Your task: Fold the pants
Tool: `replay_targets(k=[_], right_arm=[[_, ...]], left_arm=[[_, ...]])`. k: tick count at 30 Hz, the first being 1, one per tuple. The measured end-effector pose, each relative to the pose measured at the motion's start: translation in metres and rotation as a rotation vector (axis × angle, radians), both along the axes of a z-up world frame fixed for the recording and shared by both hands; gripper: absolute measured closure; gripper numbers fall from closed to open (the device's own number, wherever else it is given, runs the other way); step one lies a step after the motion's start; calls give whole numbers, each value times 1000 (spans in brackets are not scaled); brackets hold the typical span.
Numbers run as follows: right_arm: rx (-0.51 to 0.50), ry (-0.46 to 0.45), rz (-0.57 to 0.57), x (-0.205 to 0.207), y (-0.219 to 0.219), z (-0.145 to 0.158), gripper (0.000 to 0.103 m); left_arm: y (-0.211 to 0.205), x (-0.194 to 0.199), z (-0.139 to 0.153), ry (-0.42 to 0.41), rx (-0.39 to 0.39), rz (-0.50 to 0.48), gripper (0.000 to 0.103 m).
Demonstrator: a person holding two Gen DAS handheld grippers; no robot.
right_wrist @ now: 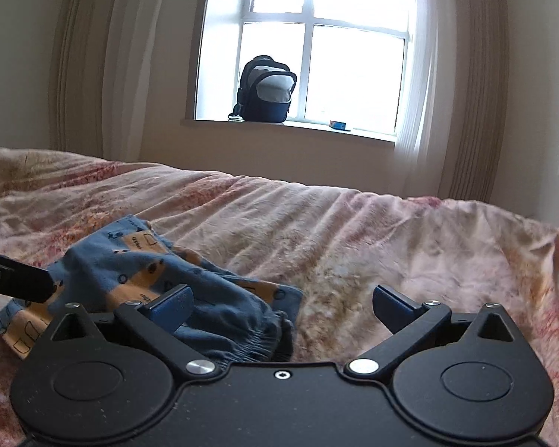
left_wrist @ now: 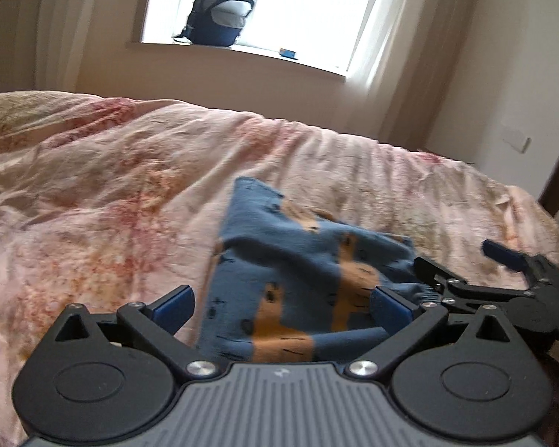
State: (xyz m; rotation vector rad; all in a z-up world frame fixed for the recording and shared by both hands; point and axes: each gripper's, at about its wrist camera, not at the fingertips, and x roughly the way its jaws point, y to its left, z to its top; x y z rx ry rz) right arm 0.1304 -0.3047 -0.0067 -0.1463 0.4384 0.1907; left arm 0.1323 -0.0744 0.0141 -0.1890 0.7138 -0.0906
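Lying bunched on the bed (left_wrist: 111, 186), the pants (left_wrist: 279, 279) serve as the landmark here: a small blue pair with orange patches, crumpled on the pink flowered cover just ahead of both tools. The left tool (left_wrist: 281, 307) hangs over the near edge of the pants with its jaws spread as wide as they go, one blue pad on the bedcover side of the pants, the other above the cloth; the cloth shows in the gap but neither pad presses on it, so nothing is gripped. The right tool (right_wrist: 283, 307) is likewise fully open and empty, its left pad over the gathered waistband, its right pad over bare bedcover beside the pants. Judging from this, the garment has been let go so it can settle flat on the bed, and both tools stand wide to be ready for a fresh pinch at a better edge; the fold looks unfinished, since the cloth sits heaped and not in a neat stack.

The left wrist view shows the right tool (left_wrist: 503, 272) just past the waistband end of the pants, and the length of the garment running away toward the window. The right wrist view gives the elastic waistband (right_wrist: 234, 342) in sharp detail and a black arm of the left tool (right_wrist: 18, 279) reaching in over the far side of the pants. A backpack (right_wrist: 266, 89) sits on the windowsill, well beyond the pants
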Motion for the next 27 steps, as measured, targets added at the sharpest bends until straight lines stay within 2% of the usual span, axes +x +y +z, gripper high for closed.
replay_targets(k=[4,8,10,12,14,17,20,22,24,27], right_arm=[[-33,-2,8,1,23,-2,1],[-135,80,73,4,43,-18,1],[-206,105,72,2,40,-26,1],[-222,120,69,-6,26,-29,1],[-189,145,64,-12,7,-27,1],[-49,259,89,-8,-21,-20,1],[43,317,108,-4,-35,-16,1],[50,230,107,-9,-38,-6,1],[1,108,84,-13,-33,2,1],[-1,19,104,-1,-18,0,1]], left_arm=[[-1,6,-16,19,68,47,1],[-3,11,-39,90,128,30,1],[0,5,-43,63,134,11,1],[2,1,-45,58,159,-17,0],[4,-6,-48,50,179,-43,0],[9,-15,-50,24,201,-73,0],[17,-18,-44,30,178,-109,0],[23,-16,-33,-3,182,-116,0],[25,-6,-21,-60,195,-114,0],[18,31,-5,-99,225,-112,0]])
